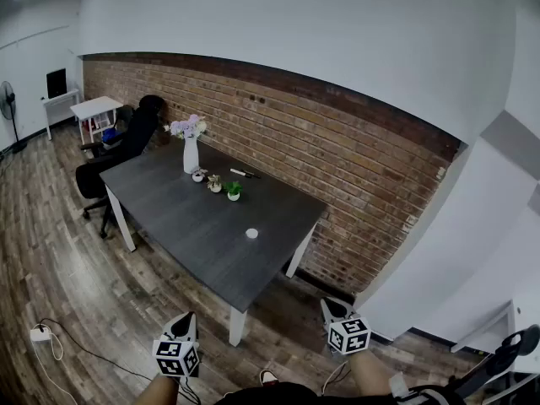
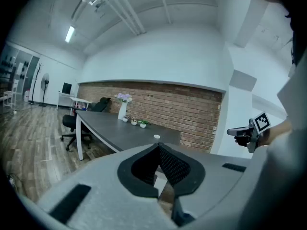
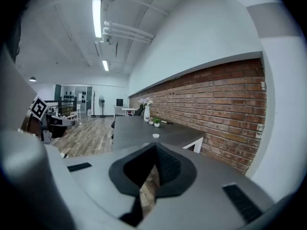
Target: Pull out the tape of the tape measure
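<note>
A: Where is the tape measure sitting?

B: The small white round thing (image 1: 251, 234) is most likely it, though it is showing too small to be sure; it is lying flat toward the near end of the dark table (image 1: 186, 218), well apart from the white vase of flowers (image 1: 191, 154) and the little potted plants (image 1: 233, 191) at the table's far end; that is probably giving the tape free room to run along the table.

A: And what is the person doing with the grippers?

B: The person is standing off the table's near corner, carrying both low and well short of the table; the left gripper (image 2: 158, 144) is keeping its jaws pressed together with nothing between them; the right gripper (image 3: 155, 145) is doing the same, closed and empty.

A: Why closed, that far off the table?

B: It is looking like a resting carry ahead of an approach; the pull is judged not yet begun; likely one gripper is going to steady the case on the table while the other draws the tape's end.
</note>
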`<state>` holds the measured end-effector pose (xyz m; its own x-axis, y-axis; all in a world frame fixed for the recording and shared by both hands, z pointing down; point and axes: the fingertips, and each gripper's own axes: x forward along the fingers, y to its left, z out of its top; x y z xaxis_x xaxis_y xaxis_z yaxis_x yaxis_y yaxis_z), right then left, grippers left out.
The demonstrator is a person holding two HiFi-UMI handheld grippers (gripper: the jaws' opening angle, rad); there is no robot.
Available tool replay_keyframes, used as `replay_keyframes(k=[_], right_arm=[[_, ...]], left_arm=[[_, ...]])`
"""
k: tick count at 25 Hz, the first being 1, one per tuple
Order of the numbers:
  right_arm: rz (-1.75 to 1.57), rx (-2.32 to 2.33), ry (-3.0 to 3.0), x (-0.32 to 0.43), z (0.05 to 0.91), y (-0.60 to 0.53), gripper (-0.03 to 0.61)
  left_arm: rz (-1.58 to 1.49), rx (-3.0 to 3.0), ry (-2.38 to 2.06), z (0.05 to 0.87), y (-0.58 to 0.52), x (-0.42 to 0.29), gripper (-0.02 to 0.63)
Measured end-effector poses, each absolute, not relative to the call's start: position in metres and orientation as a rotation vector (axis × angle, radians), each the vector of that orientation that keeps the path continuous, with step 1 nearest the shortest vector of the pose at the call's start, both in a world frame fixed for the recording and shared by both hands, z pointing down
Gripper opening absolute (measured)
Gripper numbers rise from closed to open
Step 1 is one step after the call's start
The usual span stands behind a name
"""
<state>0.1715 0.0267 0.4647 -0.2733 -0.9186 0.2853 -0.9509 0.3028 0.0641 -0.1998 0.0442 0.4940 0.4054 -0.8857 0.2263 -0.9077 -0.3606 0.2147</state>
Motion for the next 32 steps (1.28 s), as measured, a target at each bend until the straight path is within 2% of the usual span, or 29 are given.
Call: replay_keyframes(k=[16,23,25,26,32], right_arm=[[0.200,1.716,-2.371,0.126,0.458,0.004,-0.005],[0.157,1.581,-2.390,0.098,0.462,-0.018,0.002],[0.175,1.555,-2.409,0.091,0.465,-0.035,0.154],[0.177,1.538,-2.410,0.087,0.467,-0.045,0.185],[0.322,1.399,-2.353,0.068,0.513,-0.071,0.219]], left_arm=[[0.117,2.251,-1.633,0.512,0.044,-0.255,0.008],[0.039,2.206,-1.694,0.509,0.034,-0.276,0.008],[0.025,2.188,-1.721,0.510,0.022,-0.286,0.008],[0.019,2.177,-1.733,0.509,0.017,-0.290,0.008],[0.068,2.030,-1.740,0.538,0.030,-0.306,0.008]])
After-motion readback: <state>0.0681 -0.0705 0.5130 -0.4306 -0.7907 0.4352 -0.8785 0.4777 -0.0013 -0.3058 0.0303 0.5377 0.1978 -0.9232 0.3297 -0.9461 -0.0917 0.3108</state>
